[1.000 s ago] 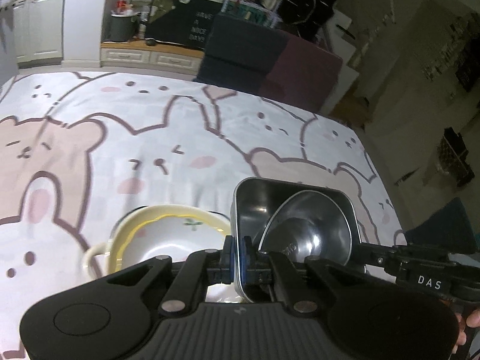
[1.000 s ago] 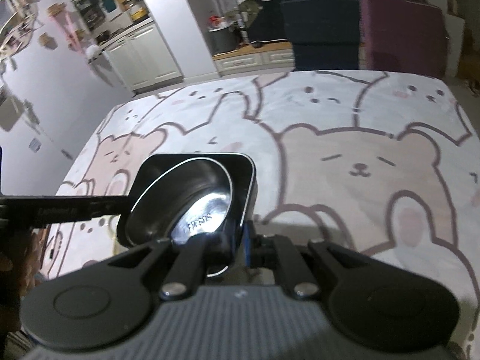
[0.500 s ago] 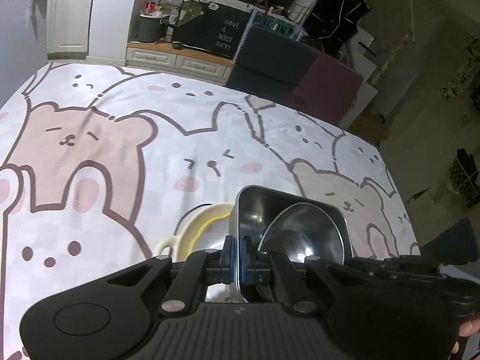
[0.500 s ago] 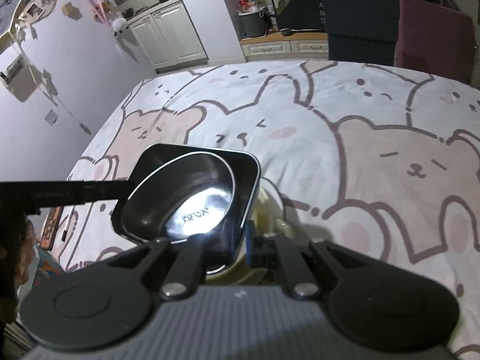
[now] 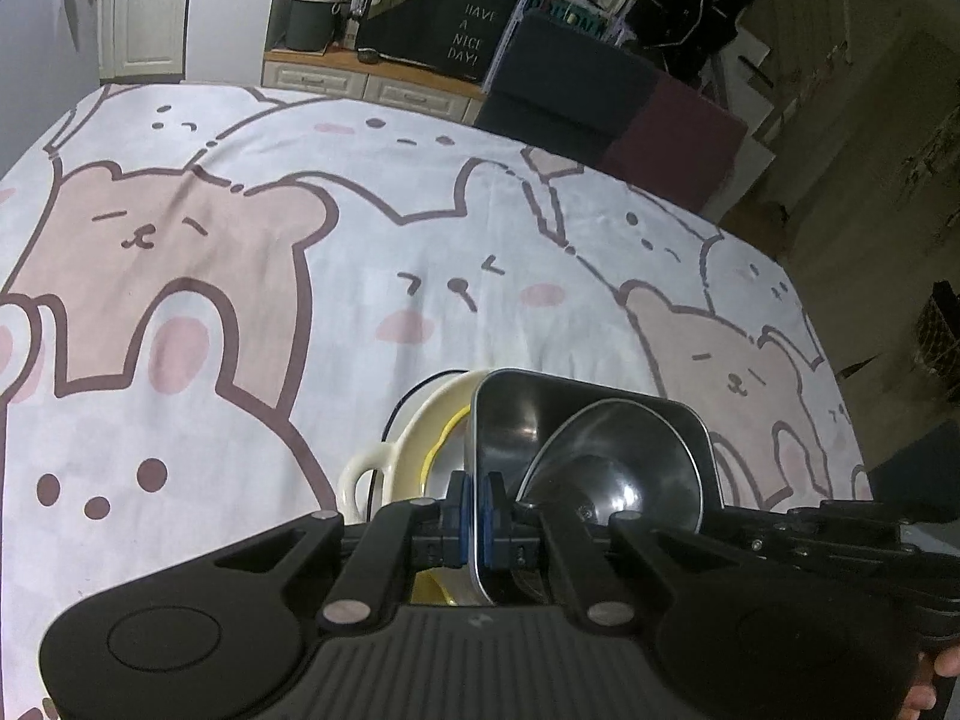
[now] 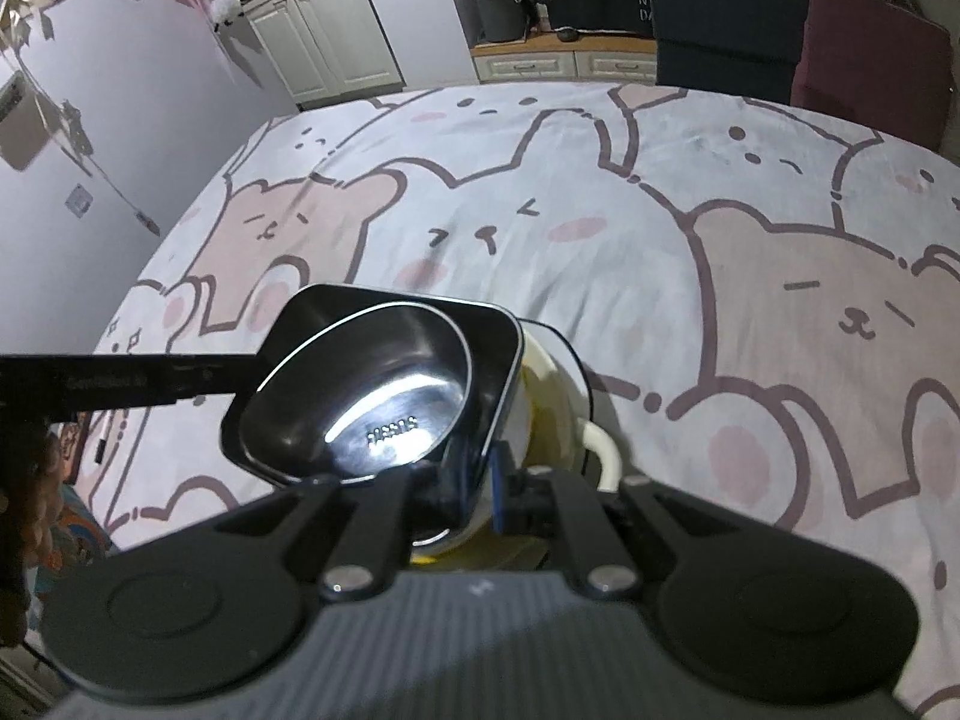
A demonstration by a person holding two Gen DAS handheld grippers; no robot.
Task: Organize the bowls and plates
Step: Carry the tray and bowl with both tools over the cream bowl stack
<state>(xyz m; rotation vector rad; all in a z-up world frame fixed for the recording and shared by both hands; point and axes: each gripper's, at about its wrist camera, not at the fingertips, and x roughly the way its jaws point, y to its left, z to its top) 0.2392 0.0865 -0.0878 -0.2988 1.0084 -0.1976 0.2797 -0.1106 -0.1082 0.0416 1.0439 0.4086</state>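
A square steel dish [image 5: 540, 408] with a round steel bowl [image 5: 618, 468] nested in it hangs just over a cream two-handled bowl [image 5: 414, 438] on the cloth. My left gripper [image 5: 478, 510] is shut on the dish's left wall. In the right wrist view my right gripper [image 6: 477, 480] is shut on the right wall of the same square dish [image 6: 360, 306], whose round bowl [image 6: 384, 396] shines inside. The cream bowl [image 6: 552, 384] shows beneath it on the right, largely hidden. The left gripper's arm [image 6: 150, 384] reaches the dish from the left.
The table wears a white cloth [image 5: 420, 240] printed with pink bears and rabbits. Dark blue and maroon chairs [image 5: 600, 96] stand at the far edge, with cabinets and a bin [image 5: 309, 21] behind. A hand [image 5: 936, 684] shows at the lower right.
Both grippers have carried the steel dish sideways and downward until it sits over the cream bowl. That bowl was beside the dish before and is now mostly covered.
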